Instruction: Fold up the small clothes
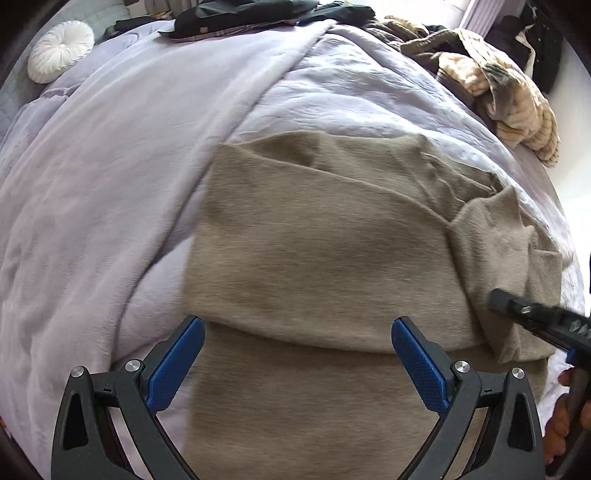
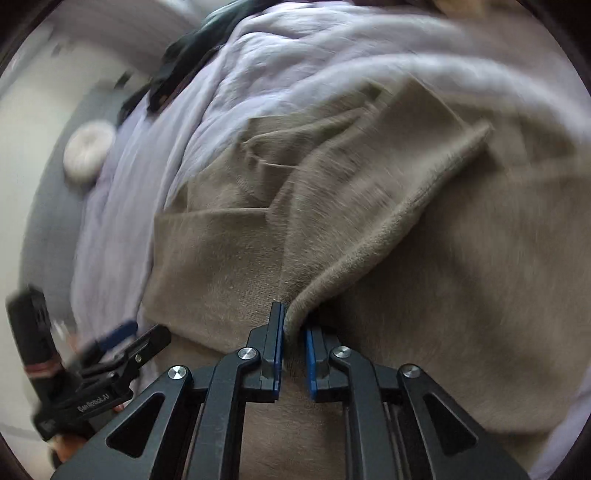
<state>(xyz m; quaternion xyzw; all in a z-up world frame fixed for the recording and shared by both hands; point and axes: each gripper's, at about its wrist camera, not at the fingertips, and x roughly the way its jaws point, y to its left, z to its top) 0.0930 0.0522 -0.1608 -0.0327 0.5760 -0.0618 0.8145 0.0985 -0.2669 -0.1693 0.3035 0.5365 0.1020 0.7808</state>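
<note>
Where right gripper (image 2: 294, 328) pinches sweater (image 2: 369, 221) hem, left gripper (image 1: 297, 339) spread

The bed (image 1: 122, 206) is covered by a lavender duvet (image 1: 92, 177), creased, with a fold line running away from the left fingers (image 1: 177, 363) toward the far edge. Directly on the duvet lie a tan garment (image 1: 317, 251), spread ahead of and beneath both blue finger pads; a round white cushion (image 1: 61, 50) far ahead and left of the fingers; and dark clothes (image 1: 251, 14) along the far edge straight ahead. A brown and cream heap (image 1: 491, 81) sits far ahead and right of the fingers, at the bed's right edge.
</note>
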